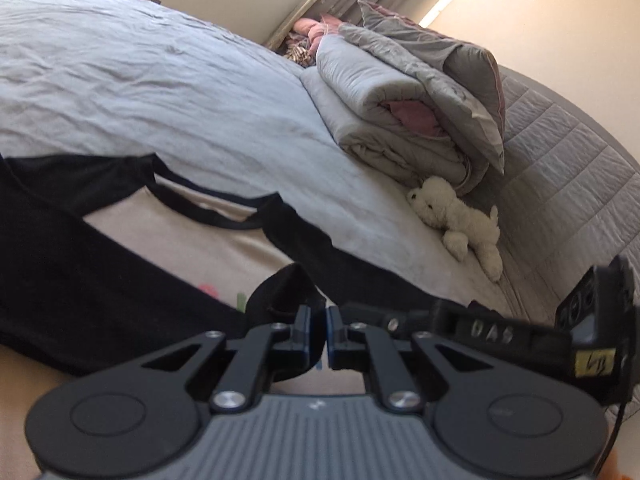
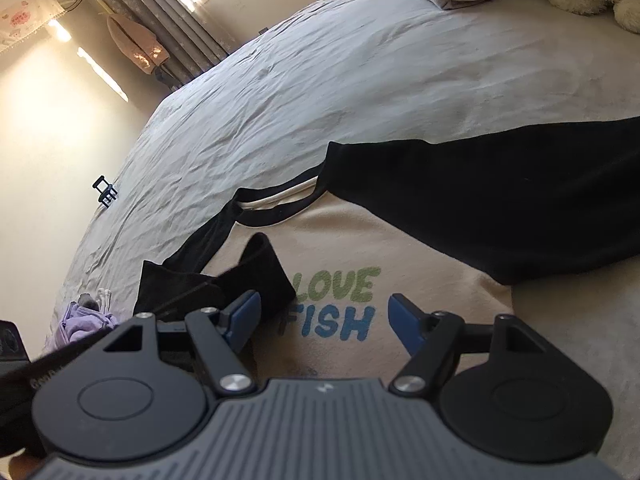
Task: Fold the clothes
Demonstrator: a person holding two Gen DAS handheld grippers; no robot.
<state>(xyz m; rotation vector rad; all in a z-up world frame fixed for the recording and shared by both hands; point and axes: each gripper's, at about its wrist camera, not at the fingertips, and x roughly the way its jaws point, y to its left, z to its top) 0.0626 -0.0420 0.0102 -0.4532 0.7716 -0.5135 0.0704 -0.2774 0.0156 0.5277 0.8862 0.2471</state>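
A beige shirt [image 2: 360, 248] with black sleeves and a "LOVE FISH" print [image 2: 336, 304] lies face up on the bed. In the left wrist view my left gripper [image 1: 325, 322] is shut on the black sleeve cuff [image 1: 280, 292], which loops up from the shirt's chest [image 1: 168, 232]. In the right wrist view that same sleeve [image 2: 224, 280] lies folded in over the chest beside the print. My right gripper [image 2: 324, 316] hangs open just above the print with nothing between its blue pads [image 2: 404, 316]. The other black sleeve [image 2: 500, 200] stretches out to the right.
The wrinkled pale sheet [image 1: 160, 80] covers the bed. A folded grey quilt [image 1: 400, 92] and a white plush toy [image 1: 460, 216] sit near the headboard. A purple garment [image 2: 80, 324] and a small black clip [image 2: 105, 192] lie by the bed's far edge.
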